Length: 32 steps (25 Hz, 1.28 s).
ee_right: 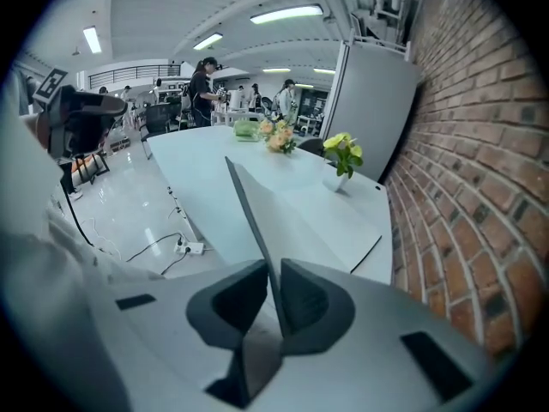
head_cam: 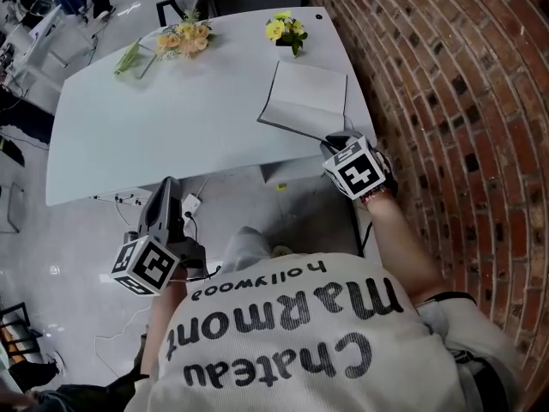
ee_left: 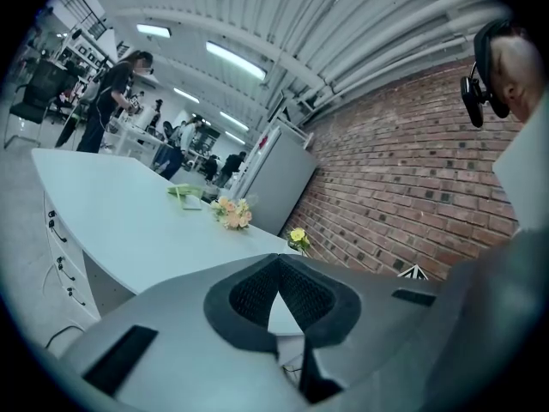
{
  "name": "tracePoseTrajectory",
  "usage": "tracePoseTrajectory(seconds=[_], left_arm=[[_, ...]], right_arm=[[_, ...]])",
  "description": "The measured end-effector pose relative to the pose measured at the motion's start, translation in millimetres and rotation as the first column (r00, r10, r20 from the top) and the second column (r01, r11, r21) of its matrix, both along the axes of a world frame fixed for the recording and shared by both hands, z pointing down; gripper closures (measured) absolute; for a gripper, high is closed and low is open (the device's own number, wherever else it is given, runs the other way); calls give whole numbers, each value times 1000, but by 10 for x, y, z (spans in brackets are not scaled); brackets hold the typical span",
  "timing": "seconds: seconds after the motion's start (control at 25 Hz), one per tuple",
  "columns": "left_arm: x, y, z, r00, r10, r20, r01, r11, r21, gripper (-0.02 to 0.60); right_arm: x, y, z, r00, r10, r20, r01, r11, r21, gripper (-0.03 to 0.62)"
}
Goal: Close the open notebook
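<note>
My right claw (ee_right: 272, 303) pinches the lifted cover (ee_right: 254, 221) of the notebook (head_cam: 306, 99) — I should arc it over gently, letting go only once flat.

Yellow flowers (head_cam: 286, 29), peach bouquet (head_cam: 184, 38) on table (head_cam: 171, 127); brick wall (head_cam: 446, 75).

Two grippers are in view: the left hand-held gripper (ee_left: 276, 258) and the right hand-held gripper (ee_right: 273, 265). There are two cubes, one marker cube (head_cam: 146, 265) on the left one and a second marker cube (head_cam: 354, 168) on the right one. One notebook (head_cam: 304, 99) sits at the right hand-held gripper's jaws, on the one tabletop (head_cam: 171, 131). Three bunches of plants lie beyond that gripper:

- one yellow posy (head_cam: 287, 31), past the notebook
- one peach bouquet (head_cam: 183, 38), to the left of it
- one green bundle (head_cam: 130, 58), further left

One power strip (head_cam: 190, 204) lies on the floor near the left hand-held gripper. One grey cabinet (ee_right: 369, 110) stands beyond the tabletop.
</note>
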<state>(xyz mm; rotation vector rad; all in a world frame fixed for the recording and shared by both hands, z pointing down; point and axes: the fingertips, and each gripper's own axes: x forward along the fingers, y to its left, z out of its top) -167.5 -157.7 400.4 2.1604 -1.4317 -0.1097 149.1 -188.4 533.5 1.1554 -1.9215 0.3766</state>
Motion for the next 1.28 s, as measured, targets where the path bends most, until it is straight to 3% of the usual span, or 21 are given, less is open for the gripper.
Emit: tracePoseTrajectory(seconds=[0.4,0.84,1.28], left_arm=[[-145,-369,74,999,36,-6,-37,998,-47,580],[-179,-1324,-32,991,129,-21,-129,991,-28,580],[-337,-1951,-65,979,202,-19,-202,979,-3,580]], right_arm=[[-22,-95,-201,999,47,-13,-48,999,-12,543],[56,-399,-459,994,94,-59,-98,993,-60,543],[186,-733,-641,972,206,-116,-210,978,-22,537]])
